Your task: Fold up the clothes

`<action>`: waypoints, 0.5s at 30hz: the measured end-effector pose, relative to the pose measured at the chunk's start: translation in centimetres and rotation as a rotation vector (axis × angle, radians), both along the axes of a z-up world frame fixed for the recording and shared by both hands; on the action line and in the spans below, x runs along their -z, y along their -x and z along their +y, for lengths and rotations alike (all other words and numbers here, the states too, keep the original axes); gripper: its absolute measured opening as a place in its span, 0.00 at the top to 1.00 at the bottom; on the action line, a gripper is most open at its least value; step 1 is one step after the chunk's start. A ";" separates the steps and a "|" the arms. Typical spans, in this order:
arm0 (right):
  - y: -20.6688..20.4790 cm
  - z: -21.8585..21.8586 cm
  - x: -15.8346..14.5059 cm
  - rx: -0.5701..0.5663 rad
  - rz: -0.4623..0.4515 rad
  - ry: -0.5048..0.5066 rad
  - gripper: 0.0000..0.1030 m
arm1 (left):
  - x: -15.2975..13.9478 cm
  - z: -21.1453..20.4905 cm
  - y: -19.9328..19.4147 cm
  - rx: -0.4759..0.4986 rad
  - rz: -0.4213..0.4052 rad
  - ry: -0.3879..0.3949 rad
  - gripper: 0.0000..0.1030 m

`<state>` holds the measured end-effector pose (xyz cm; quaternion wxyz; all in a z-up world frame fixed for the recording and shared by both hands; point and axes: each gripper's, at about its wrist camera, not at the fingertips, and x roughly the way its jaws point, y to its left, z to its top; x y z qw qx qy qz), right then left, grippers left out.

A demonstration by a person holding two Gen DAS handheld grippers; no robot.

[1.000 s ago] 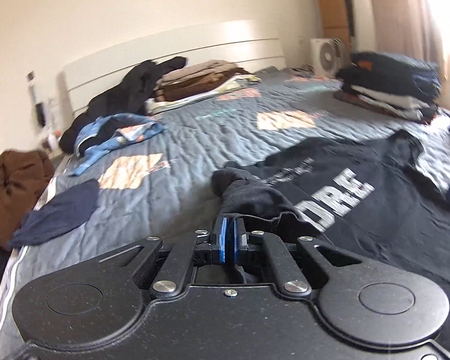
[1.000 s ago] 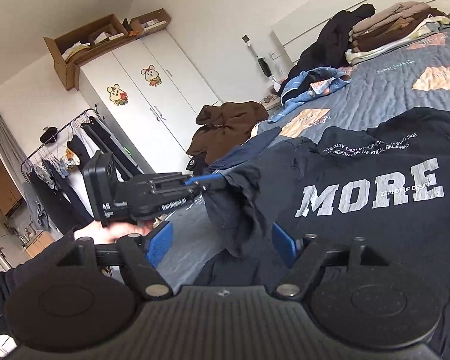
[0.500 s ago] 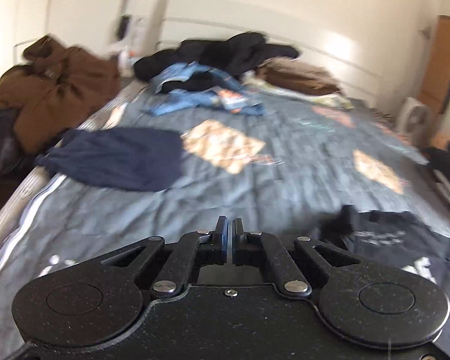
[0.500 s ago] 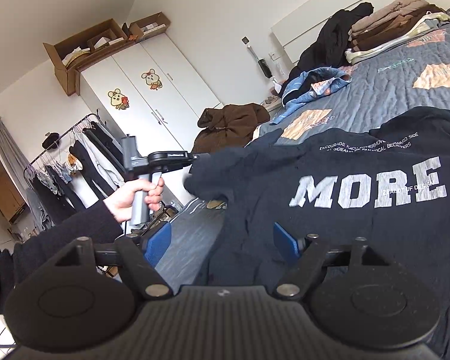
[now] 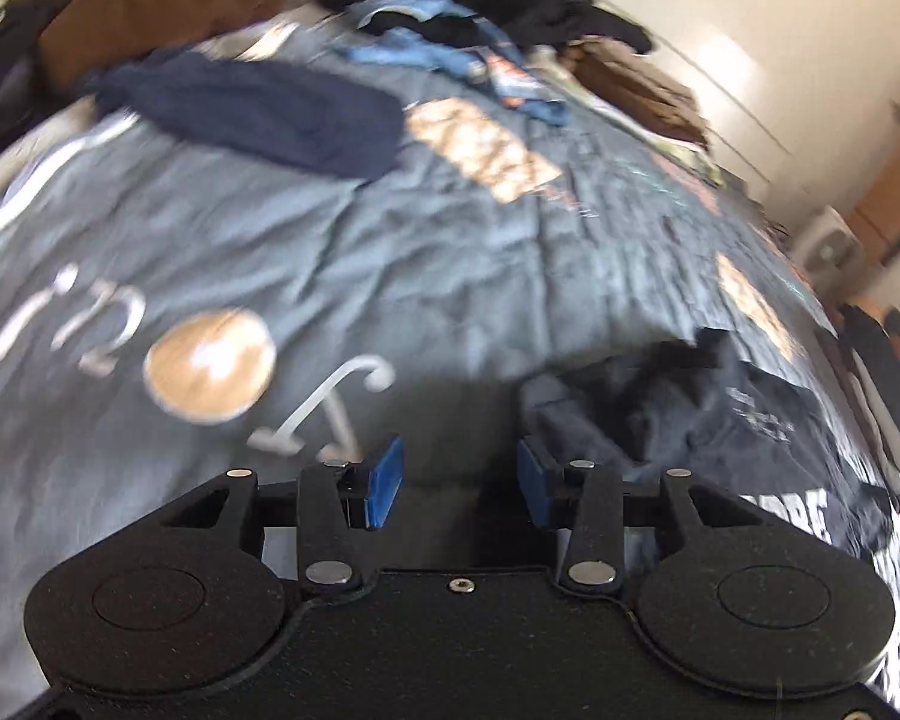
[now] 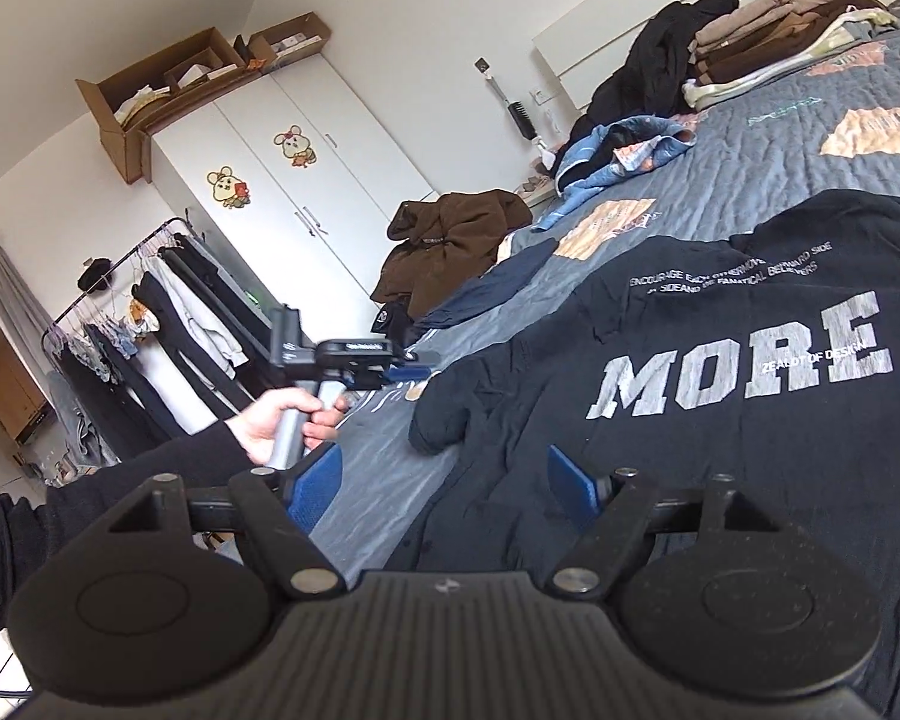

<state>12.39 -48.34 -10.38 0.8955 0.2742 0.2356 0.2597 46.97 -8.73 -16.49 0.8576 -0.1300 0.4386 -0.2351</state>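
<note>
While the left gripper (image 5: pixel 459 483) is opening its jaws, nothing between them, the shirt (image 6: pixel 720 372) is lying flat on the bed (image 5: pixel 390 252), sleeve (image 5: pixel 618 408) at 1 o'clock. Right gripper (image 6: pixel 444 483) is hovering wide, empty. Advice: pinch the sleeve edge, not the quilt.

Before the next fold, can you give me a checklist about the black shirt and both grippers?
1. Left gripper free of cloth: ok, jaws opening, nothing between them.
2. Right gripper open: ok, the shirt's edge lies under it, not pinched.
3. Black shirt print side up on the bed: ok.
4. Sleeve flat: not ok, it is bunched.
5. Far side of the shirt flat: cannot tell.
</note>
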 end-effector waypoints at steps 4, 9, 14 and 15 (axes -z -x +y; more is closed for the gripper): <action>-0.2 -0.2 0.2 -0.004 0.009 -0.008 0.27 | 0.8 -3.5 2.6 0.215 0.001 -0.037 0.60; -0.3 -0.4 0.7 0.007 0.034 -0.009 0.26 | 1.1 -7.0 5.7 0.347 -0.049 -0.030 0.60; 0.0 0.0 0.4 -0.009 0.019 -0.018 0.26 | 1.8 -7.2 6.0 0.285 -0.030 0.051 0.60; 0.0 0.0 0.3 -0.011 0.018 -0.020 0.26 | 1.9 -7.1 5.6 0.253 -0.025 0.082 0.60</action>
